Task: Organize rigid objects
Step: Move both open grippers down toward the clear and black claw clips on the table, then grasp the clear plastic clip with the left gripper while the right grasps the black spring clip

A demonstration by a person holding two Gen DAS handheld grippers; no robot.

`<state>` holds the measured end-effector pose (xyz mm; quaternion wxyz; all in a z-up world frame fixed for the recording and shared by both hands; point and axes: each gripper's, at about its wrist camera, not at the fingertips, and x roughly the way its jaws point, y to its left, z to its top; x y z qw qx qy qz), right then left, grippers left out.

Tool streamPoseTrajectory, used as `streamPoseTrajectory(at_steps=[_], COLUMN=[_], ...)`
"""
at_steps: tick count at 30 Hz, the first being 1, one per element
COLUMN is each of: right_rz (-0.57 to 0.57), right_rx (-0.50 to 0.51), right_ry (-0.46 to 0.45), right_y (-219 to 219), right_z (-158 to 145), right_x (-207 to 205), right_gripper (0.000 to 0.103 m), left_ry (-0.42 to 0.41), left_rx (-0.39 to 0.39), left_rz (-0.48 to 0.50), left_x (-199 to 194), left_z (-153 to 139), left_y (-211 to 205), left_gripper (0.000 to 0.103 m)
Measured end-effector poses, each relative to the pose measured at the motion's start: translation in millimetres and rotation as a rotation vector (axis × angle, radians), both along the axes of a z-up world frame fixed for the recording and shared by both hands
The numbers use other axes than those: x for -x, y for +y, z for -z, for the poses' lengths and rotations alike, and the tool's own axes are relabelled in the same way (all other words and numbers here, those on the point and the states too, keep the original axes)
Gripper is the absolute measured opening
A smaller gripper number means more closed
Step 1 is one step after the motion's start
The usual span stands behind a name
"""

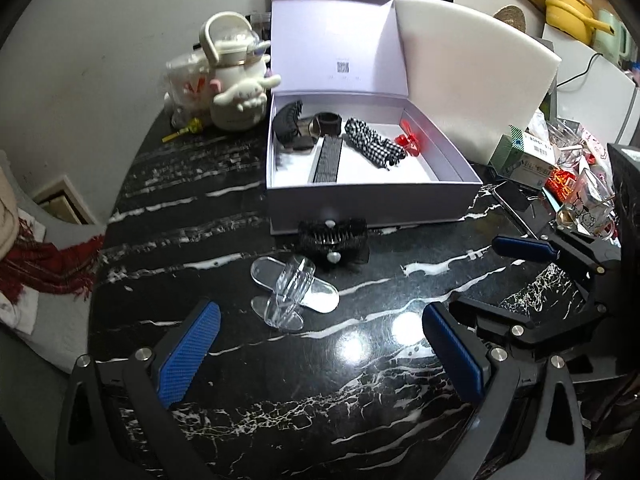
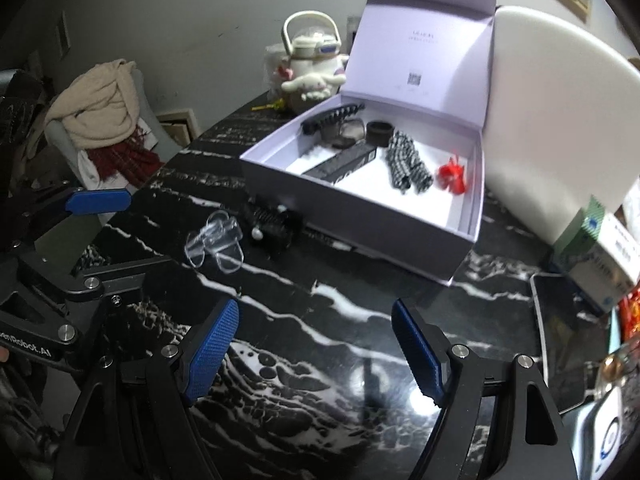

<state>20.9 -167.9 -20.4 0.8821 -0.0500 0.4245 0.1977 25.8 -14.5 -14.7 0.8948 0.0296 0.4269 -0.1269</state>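
1. Left gripper (image 1: 316, 354) hangs low over the black marble table (image 1: 200, 216), its blue pads spread wide with nothing between them; the clear hair clip (image 1: 294, 292) lies just beyond the fingertips, slightly left of centre.
2. Right gripper (image 2: 316, 350) is likewise spread and empty, over bare table to the right of the clips.
3. Two pieces are not yet put away: the clear hair clip and, just behind it and touching or nearly so, the black pearl clip (image 1: 334, 240), which sits against the near wall of the open lilac box (image 1: 372, 200).
4. Judged from the layout, the step in hand is picking up the clear clip with the left gripper. Its glossy plastic looks slippery, so the pads should close across the raised middle hump, not the flat wings, and squarely.
5. Lifting straight up before moving far would clear the box wall and avoid nudging the pearl clip.
6. Free floor in the box lies at its near right; the black claw clip (image 1: 286, 122), dark comb (image 1: 328, 160), checked scrunchie (image 1: 374, 142) and red bow (image 1: 410, 140) fill the far part.
7. Around: a white kettle with plush toy (image 1: 236, 92) far left, a phone (image 2: 568, 328) and cluttered packets at right, well apart from the path.
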Motion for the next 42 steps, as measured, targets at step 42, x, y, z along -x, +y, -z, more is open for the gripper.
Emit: streamPoseTrajectory(at_steps=[42], right_rz=[-0.106], right_rx=[-0.001], right_ry=[0.086], right_y=[59], right_z=[34], right_x=[-85], right_gripper=[0.08], left_ry=[0.142], left_rx=[0.014], left_rz=[-0.104], left_x=[-69], left_z=[60], left_y=[72], left_gripper=[0.103])
